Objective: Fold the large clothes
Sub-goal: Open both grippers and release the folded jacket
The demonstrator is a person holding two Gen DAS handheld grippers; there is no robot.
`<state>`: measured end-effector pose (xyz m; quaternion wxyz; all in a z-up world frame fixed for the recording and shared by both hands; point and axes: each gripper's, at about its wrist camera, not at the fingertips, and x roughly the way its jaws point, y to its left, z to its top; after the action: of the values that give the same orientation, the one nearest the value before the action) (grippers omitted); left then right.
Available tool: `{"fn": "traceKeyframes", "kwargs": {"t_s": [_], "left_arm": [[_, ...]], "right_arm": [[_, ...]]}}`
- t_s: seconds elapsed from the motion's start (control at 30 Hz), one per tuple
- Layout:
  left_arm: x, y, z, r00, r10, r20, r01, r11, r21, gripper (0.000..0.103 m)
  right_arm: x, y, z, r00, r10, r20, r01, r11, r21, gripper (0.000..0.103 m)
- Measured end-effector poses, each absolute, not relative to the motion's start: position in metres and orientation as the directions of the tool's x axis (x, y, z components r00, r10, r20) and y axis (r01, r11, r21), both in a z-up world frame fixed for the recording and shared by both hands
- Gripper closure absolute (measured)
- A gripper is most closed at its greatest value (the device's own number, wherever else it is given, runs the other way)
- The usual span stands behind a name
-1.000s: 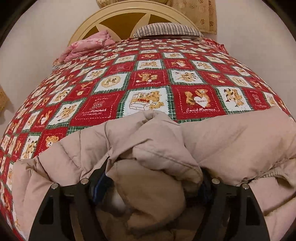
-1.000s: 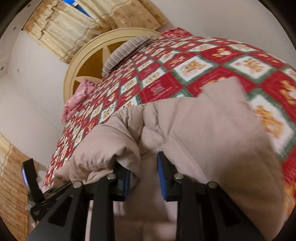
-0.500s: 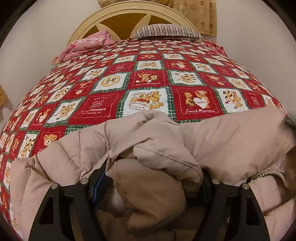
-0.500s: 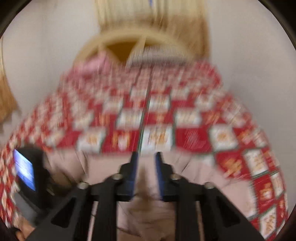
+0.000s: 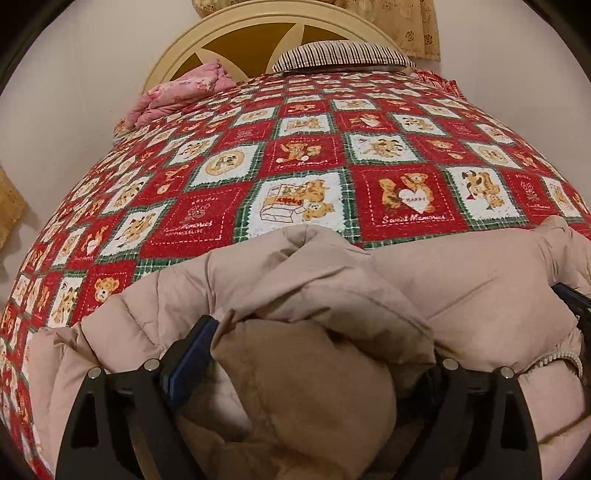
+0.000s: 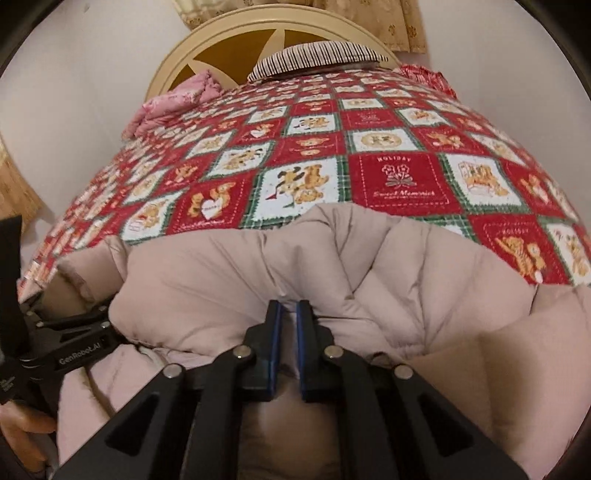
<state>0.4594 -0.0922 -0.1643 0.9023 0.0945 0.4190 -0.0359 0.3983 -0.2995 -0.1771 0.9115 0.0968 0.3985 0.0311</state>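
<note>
A beige puffer jacket (image 5: 461, 280) lies bunched at the near end of the bed; it also shows in the right wrist view (image 6: 406, 266). My left gripper (image 5: 317, 354) has its jaws wide apart with a thick wad of the jacket's hood and brown lining (image 5: 303, 391) filling the gap. My right gripper (image 6: 289, 314) is shut on a thin fold of the jacket, its blue pads nearly together. The right gripper's tip shows at the left wrist view's right edge (image 5: 572, 299). The left gripper body shows at the right wrist view's left edge (image 6: 77, 350).
The bed wears a red, white and green teddy-bear quilt (image 5: 295, 155). At the head are a cream headboard (image 5: 258, 33), a striped pillow (image 5: 340, 55) and a folded pink blanket (image 5: 181, 88). Pale walls flank the bed.
My right gripper swung round from a sideways tilt to face the headboard and closed from a wider gap to a tight pinch on the jacket. The left gripper kept its hold.
</note>
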Motion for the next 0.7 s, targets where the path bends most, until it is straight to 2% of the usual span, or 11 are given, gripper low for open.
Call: {"fn": "traceKeyframes", "kwargs": {"t_s": [0.17, 0.3, 0.33, 0.37, 0.4, 0.47, 0.6, 0.7], "left_arm": [[0.457, -0.082, -0.160, 0.637, -0.047, -0.769, 0.154, 0.986, 0.067, 0.011], [0.430, -0.065, -0.135, 0.630, -0.138, -0.764, 0.225, 0.974, 0.010, 0.011], [0.411, -0.054, -0.119, 0.666, -0.159, -0.729, 0.234, 0.972, 0.001, 0.011], [0.396, -0.044, -0.107, 0.688, -0.171, -0.705, 0.240, 0.971, -0.001, 0.011], [0.380, -0.033, -0.096, 0.705, -0.191, -0.683, 0.251, 0.968, -0.011, 0.011], [0.339, 0.001, -0.070, 0.728, -0.261, -0.634, 0.281, 0.957, -0.071, 0.011], [0.254, 0.074, -0.042, 0.743, -0.388, -0.545, 0.330, 0.921, -0.207, 0.011], [0.199, 0.115, -0.040, 0.760, -0.382, -0.527, 0.312, 0.924, -0.219, 0.011]], "right_arm": [[0.402, -0.290, -0.174, 0.683, 0.043, -0.729, 0.041, 0.994, 0.097, 0.095], [0.395, -0.283, -0.158, 0.642, -0.015, -0.766, 0.056, 0.998, 0.027, 0.088], [0.379, -0.284, -0.144, 0.671, 0.001, -0.741, 0.063, 0.996, 0.058, 0.084], [0.360, -0.285, -0.130, 0.716, 0.031, -0.697, 0.060, 0.993, 0.106, 0.072], [0.338, -0.285, -0.115, 0.754, 0.049, -0.656, 0.060, 0.988, 0.143, 0.054], [0.281, -0.282, -0.080, 0.821, 0.056, -0.568, 0.052, 0.984, 0.172, 0.041], [0.157, -0.292, -0.032, 0.894, 0.023, -0.447, 0.041, 0.990, 0.132, 0.041], [0.078, -0.306, -0.018, 0.905, -0.012, -0.426, 0.070, 0.990, 0.122, 0.039]]}}
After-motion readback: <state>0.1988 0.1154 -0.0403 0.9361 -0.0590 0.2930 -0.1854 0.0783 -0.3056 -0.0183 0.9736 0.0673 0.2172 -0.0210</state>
